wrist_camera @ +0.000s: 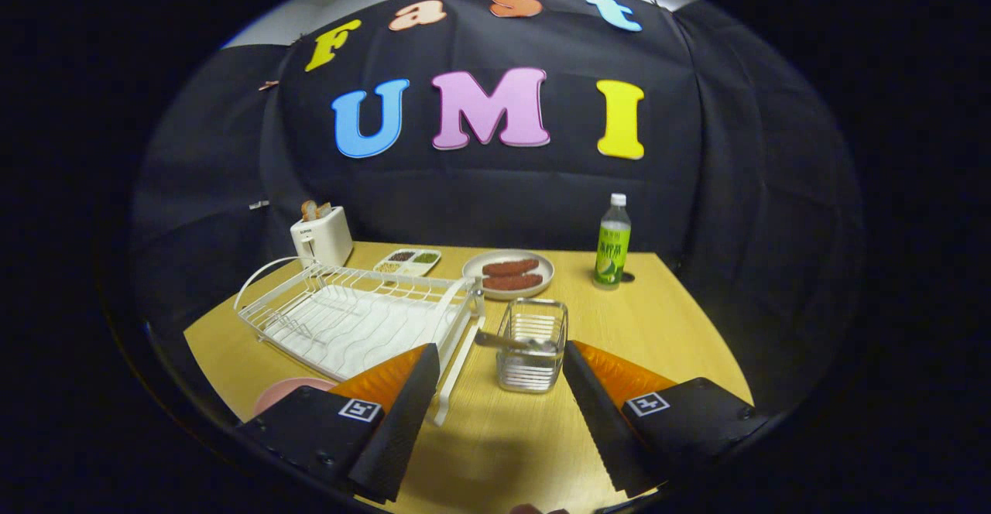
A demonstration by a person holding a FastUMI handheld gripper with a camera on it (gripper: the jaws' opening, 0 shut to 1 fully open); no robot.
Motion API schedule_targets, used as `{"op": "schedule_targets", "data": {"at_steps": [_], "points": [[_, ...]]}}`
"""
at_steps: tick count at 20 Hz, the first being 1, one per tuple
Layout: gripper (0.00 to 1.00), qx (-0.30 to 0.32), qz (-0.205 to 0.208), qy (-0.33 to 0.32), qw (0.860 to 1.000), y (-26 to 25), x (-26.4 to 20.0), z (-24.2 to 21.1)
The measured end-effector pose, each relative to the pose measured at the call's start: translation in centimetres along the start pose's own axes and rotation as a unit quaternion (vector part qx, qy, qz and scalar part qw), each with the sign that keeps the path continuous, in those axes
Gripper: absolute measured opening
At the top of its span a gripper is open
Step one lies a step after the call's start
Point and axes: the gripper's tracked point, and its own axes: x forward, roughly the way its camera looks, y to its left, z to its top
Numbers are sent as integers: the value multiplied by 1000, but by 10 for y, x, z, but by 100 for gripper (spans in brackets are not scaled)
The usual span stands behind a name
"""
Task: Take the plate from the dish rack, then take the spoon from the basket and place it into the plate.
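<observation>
Two black fingers (402,413) of my gripper (499,367) stand wide apart with nothing between them but bare wooden table (503,436). I take the wire basket (533,344) as my landmark: it sits just ahead of the gap between the fingertips, nearer the right one. A spoon (511,340) lies across the basket's top, its handle poking out over the left rim; the bowl end is lost among the wires and I can't make it out clearly.

Left of the basket and closer to me, a pink plate (282,392) rests on the table, mostly hidden behind my left finger, so I see just a curved sliver of it. Just left of the basket stands the white dish rack (356,316), its near corner cut off by that same finger.

Beyond the basket sits a grey dish (509,274) holding two brown sausage-like pieces. Beyond and right of the basket, a green-labelled bottle (613,243) stands upright. Beyond and left, past the rack, I see a small divided tray (408,262) with contents too small to identify, then a white toaster (321,239) with bread sticking out of it.
</observation>
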Motion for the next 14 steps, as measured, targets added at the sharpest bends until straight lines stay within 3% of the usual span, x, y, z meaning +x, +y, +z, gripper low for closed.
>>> {"op": "schedule_targets", "data": {"at_steps": [4, 9, 14], "points": [[97, -12, 17, 2, 1000, 3, 30, -10], [99, -59, -3, -23, 998, -11, 65, -16], [99, -39, -18, -7, 999, -28, 74, -34]]}}
